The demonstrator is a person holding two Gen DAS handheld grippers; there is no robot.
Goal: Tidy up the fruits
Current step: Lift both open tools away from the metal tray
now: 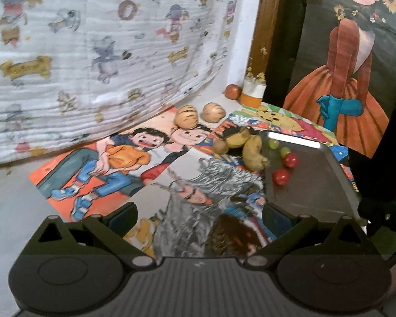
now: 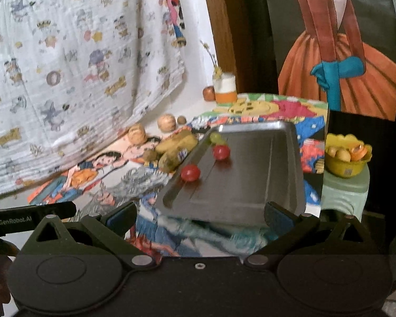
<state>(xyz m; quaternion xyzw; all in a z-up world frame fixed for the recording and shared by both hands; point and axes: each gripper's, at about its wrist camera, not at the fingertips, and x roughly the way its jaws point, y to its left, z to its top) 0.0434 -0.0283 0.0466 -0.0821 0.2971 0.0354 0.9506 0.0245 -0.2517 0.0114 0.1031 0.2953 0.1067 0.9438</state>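
Observation:
A grey metal tray [image 2: 250, 185] lies on a table covered with cartoon posters; in the left wrist view the tray [image 1: 316, 185] sits at right. Two red round fruits [image 2: 190, 173] [image 2: 221, 152] and a green grape [image 2: 216, 137] rest along its left side. Brownish bananas [image 2: 175, 146] lie just left of the tray, bananas [image 1: 246, 145] at its corner in the left wrist view. Two tan round fruits [image 1: 186, 116] [image 1: 213, 112] sit farther back. My left gripper [image 1: 198, 216] stands open over the posters. My right gripper [image 2: 200, 216] is open at the tray's near edge, holding nothing.
A patterned cloth [image 1: 92, 52] hangs at the left. A small apple [image 1: 232, 91] and an orange-and-white cup [image 1: 253, 92] stand at the back corner. A yellow bowl [image 2: 347, 158] of fruit rests on a pale green stool at right. A painted panel [image 2: 343, 52] stands behind.

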